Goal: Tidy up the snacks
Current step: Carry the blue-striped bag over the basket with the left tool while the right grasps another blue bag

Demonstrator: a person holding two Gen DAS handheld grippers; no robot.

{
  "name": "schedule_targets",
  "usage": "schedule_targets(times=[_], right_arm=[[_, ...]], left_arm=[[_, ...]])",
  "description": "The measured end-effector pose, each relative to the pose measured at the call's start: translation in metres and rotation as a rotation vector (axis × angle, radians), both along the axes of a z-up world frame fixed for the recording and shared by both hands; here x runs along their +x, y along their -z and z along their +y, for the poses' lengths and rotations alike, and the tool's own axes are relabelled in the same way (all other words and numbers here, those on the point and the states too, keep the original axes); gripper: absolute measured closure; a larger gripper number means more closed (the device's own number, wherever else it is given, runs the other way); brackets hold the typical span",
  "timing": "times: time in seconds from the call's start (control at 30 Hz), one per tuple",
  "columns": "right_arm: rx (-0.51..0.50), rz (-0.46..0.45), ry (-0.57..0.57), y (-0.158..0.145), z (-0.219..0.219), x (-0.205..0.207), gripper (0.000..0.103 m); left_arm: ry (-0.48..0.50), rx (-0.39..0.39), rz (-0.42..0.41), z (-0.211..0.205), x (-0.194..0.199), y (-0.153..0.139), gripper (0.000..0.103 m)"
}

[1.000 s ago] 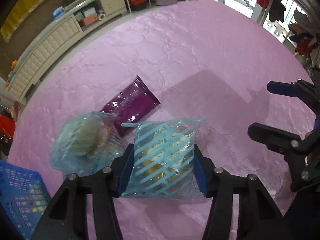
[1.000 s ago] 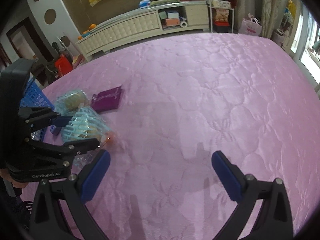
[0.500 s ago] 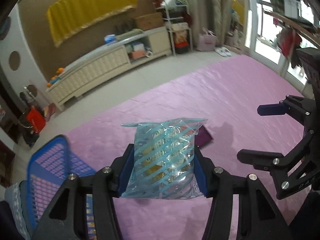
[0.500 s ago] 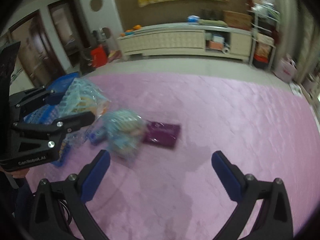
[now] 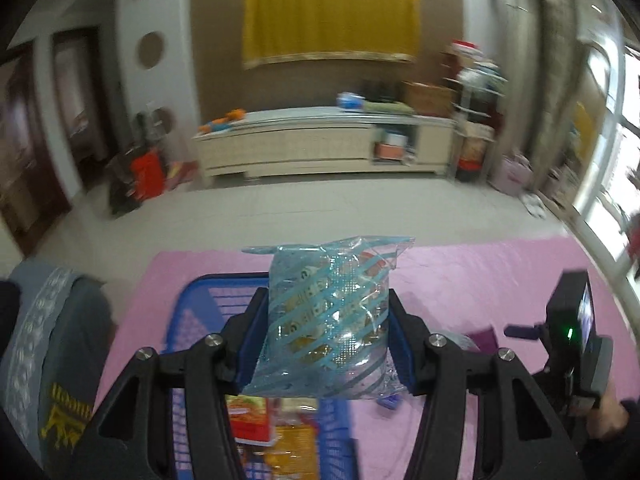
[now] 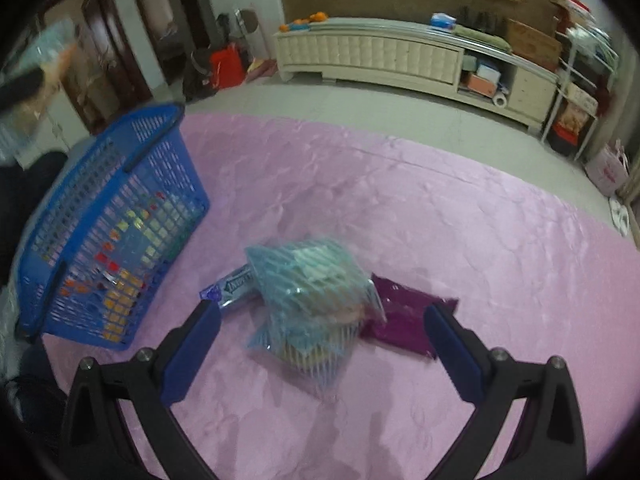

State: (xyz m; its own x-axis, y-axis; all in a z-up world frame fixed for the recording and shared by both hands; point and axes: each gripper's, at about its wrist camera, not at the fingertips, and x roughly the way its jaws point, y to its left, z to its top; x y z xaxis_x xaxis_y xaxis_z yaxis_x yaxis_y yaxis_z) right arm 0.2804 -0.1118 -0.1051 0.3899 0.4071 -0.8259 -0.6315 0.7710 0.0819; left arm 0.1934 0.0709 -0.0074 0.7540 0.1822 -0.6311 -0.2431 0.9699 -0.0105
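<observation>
The left gripper (image 5: 326, 326) is clamped on a clear snack bag with blue stripes (image 5: 328, 320), holding it upright in the air above a blue plastic basket (image 5: 208, 292) that already contains red and yellow packets (image 5: 276, 428). The right gripper (image 6: 320, 354) is spread wide with nothing between its blue fingers (image 6: 192, 354), hovering over the pink quilted mat (image 6: 440, 208). Just ahead of it lies a second blue-striped bag (image 6: 312, 304), resting partly over a dark purple packet (image 6: 404, 320) on its right and a blue-purple wrapper (image 6: 230, 286) on its left. The basket (image 6: 112, 216) stands on the mat farther left. Beyond the mat, a long cream cabinet (image 6: 400, 56) lines the far wall.
</observation>
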Motion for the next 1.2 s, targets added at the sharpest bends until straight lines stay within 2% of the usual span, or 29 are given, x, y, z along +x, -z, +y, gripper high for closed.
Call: schedule_targets(times=[0.1, 0.27, 0.4, 0.5, 0.57, 0.63, 0.73, 0.8, 0.93, 1.1, 1.2], right_arm=[[-0.013, 0.048, -0.005, 0.009, 0.009, 0.012, 0.001], [0.003, 0.121, -0.011, 0.018, 0.013, 0.03, 0.001], [-0.02, 0.167, -0.032, 0.027, 0.02, 0.041, 0.001], [-0.017, 0.192, -0.046, 0.033, 0.023, 0.046, 0.001], [-0.003, 0.219, -0.055, 0.037, 0.023, 0.049, 0.013], [0.011, 0.238, -0.056, 0.041, 0.024, 0.05, 0.015], [0.006, 0.232, -0.061, 0.042, 0.026, 0.048, 0.018], [0.005, 0.217, -0.068, 0.04, 0.026, 0.046, 0.025], [-0.013, 0.172, -0.08, 0.035, 0.029, 0.038, 0.034], [0.027, 0.143, -0.071, 0.028, 0.024, 0.024, 0.037], [0.06, 0.141, -0.063, 0.025, 0.02, 0.015, 0.037]], left_arm=[[-0.045, -0.066, 0.031, 0.014, -0.002, 0.009, 0.05], [-0.109, -0.075, 0.101, 0.032, 0.005, 0.03, 0.05], [-0.124, -0.156, 0.143, 0.054, 0.009, 0.042, 0.05], [-0.136, -0.132, 0.179, 0.057, 0.022, 0.049, 0.05], [-0.127, -0.109, 0.209, 0.055, 0.027, 0.054, 0.05], [-0.113, -0.091, 0.244, 0.055, 0.032, 0.06, 0.05], [-0.085, -0.076, 0.295, 0.056, 0.04, 0.072, 0.05], [-0.062, -0.082, 0.326, 0.056, 0.044, 0.08, 0.05], [-0.039, -0.138, 0.385, 0.053, 0.048, 0.096, 0.05], [-0.001, -0.126, 0.455, 0.041, 0.053, 0.112, 0.05], [-0.016, -0.12, 0.471, 0.04, 0.053, 0.111, 0.05]])
